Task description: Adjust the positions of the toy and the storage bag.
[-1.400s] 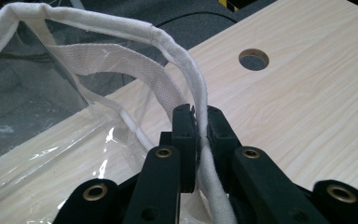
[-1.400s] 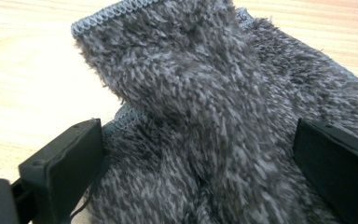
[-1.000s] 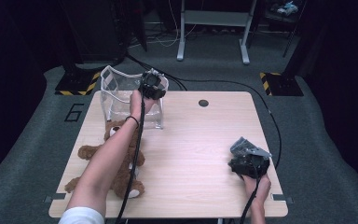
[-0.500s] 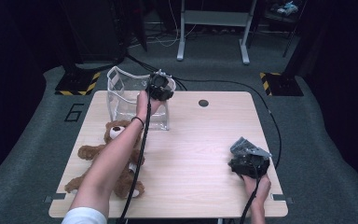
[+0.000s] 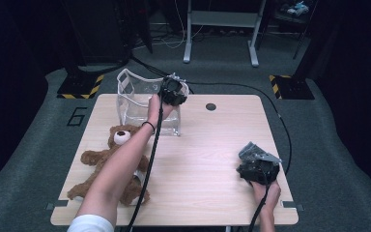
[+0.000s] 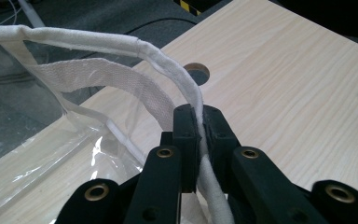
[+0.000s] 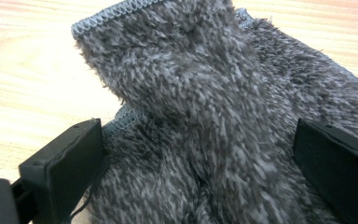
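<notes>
At the upper middle of the high view, the left gripper (image 5: 173,92) sits on the right rim of a clear bag (image 5: 140,104) that stands at the far left part of the worktop (image 5: 207,145). Its own view shows the fingers (image 6: 186,135) pressed together on the bag's white trim (image 6: 168,60), which runs up between them and curves away to the upper left; a woven strap (image 6: 121,79) hangs just beside it inside the bag. A round hole (image 6: 196,71) in the worktop lies just beyond the fingertips.

Low on the right of the high view, the right gripper (image 5: 258,166) rests near the worktop's front edge with a grey cloth (image 5: 256,152) at its tip. Seen from that gripper, the fingers (image 7: 65,163) stand wide apart, one at each lower corner, with the fuzzy grey cloth (image 7: 205,116) bunched between them; whether they press on it I cannot tell.

Left of centre, a brown teddy (image 5: 111,159) lies on the worktop, partly under the left forearm.
</notes>
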The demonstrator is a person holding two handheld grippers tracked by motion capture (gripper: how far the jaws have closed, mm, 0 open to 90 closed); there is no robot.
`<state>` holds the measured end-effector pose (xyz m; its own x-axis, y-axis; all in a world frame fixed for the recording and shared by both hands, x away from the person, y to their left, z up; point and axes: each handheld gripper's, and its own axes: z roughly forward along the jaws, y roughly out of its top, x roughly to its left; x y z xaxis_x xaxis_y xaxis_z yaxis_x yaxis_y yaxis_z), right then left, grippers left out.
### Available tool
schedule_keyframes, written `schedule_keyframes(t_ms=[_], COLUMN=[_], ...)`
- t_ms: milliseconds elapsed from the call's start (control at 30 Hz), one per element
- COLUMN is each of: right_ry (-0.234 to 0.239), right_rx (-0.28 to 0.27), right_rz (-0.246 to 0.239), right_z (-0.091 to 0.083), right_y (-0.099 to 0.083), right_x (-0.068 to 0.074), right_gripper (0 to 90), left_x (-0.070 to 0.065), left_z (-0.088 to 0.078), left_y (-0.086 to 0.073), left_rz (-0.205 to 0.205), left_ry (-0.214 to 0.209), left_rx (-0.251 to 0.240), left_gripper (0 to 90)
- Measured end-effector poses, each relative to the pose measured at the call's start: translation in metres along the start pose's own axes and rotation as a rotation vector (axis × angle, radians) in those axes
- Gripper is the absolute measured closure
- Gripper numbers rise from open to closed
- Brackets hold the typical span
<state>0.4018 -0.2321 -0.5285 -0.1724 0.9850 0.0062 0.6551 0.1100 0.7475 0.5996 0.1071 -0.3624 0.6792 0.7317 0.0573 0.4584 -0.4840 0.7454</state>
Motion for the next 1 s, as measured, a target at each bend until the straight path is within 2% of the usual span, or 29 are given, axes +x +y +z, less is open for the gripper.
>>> schedule_keyframes(t_ms=[233, 300, 400, 567, 767, 833, 867, 1000], right_ry=[0.0, 0.0, 0.001, 0.001, -0.001, 0.002, 0.005, 0.005], right_rx=[0.0, -0.001, -0.001, 0.006, 0.003, -0.003, -0.004, -0.005], right_rz=[-0.001, -0.001, -0.001, -0.004, 0.002, 0.001, 0.004, 0.005], right_z=[0.0, 0.0, 0.0, 0.0, 0.0, 0.0, 0.0, 0.0], right_y=[0.0, 0.0, 0.0, 0.0, 0.0, 0.0, 0.0, 0.0], right_x=[0.0, 0.0, 0.0, 0.0, 0.0, 0.0, 0.0, 0.0], right_gripper=[2.1, 2.2, 2.1, 2.1, 2.1, 2.2, 2.2, 2.2], left_x=[-0.008, -0.015, -0.02, -0.027, -0.038, -0.037, -0.035, -0.022], left_z=[0.003, 0.005, 0.007, 0.01, 0.015, 0.014, 0.013, 0.001], left_y=[0.004, 0.006, 0.008, 0.012, 0.017, 0.017, 0.017, 0.016], left_rz=[0.02, 0.016, 0.032, 0.024, 0.04, 0.035, 0.021, -0.03], left_ry=[-0.025, -0.03, -0.04, -0.053, -0.071, -0.08, -0.091, -0.075], left_rx=[0.003, -0.008, -0.001, -0.003, 0.0, -0.006, -0.012, -0.036], left_gripper=[85.2, 85.2, 85.2, 85.1, 84.5, 79.8, 73.9, 51.4])
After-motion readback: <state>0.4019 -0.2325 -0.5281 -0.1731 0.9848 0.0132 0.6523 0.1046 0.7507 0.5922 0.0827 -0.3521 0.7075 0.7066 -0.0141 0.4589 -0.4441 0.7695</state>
